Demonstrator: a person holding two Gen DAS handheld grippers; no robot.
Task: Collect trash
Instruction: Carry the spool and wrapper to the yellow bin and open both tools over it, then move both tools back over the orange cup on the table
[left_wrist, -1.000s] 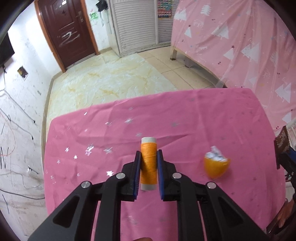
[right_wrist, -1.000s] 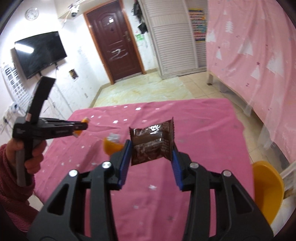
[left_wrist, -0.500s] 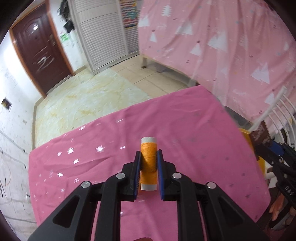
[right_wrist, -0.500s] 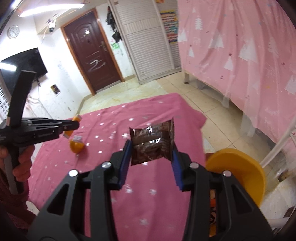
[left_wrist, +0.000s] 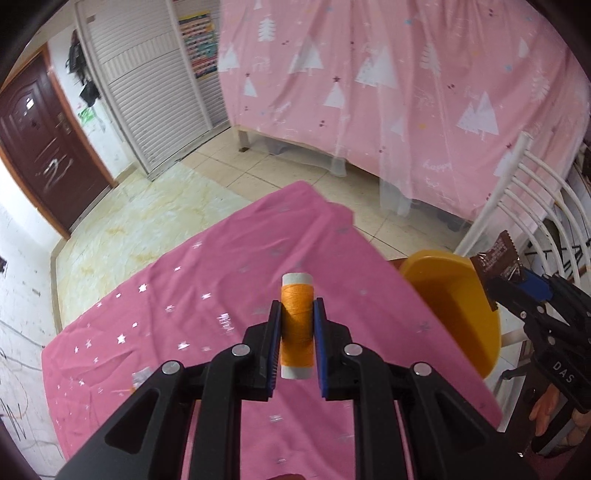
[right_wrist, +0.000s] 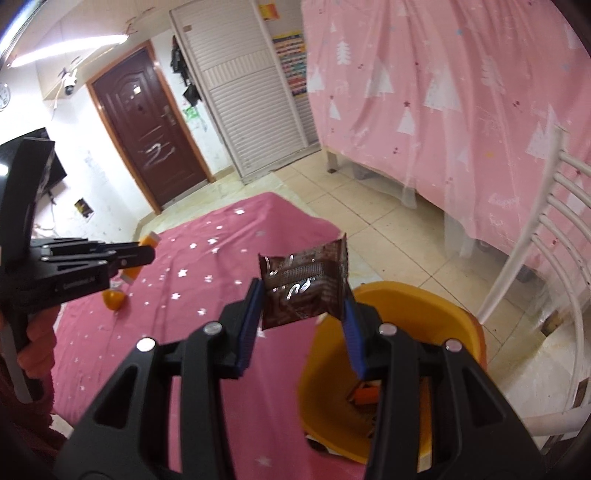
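Crinkly brown wrapper (right_wrist: 303, 286) pinched in right claw (right_wrist: 301, 317) above round yellow bin (right_wrist: 439, 310).

A: What is seen around the yellow bin (right_wrist: 454, 325)?
B: Its mouth is left open at lower right, though the white chair (right_wrist: 535, 236) is set close at right.
A: And at frame left?
B: The pink tablecloth (right_wrist: 207, 266) is mostly bare; an orange cup (right_wrist: 112, 300) is found near the left gripper (right_wrist: 146, 254).

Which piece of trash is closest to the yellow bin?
The brown wrapper in the right gripper, at the bin rim. The orange spool sits over the table.
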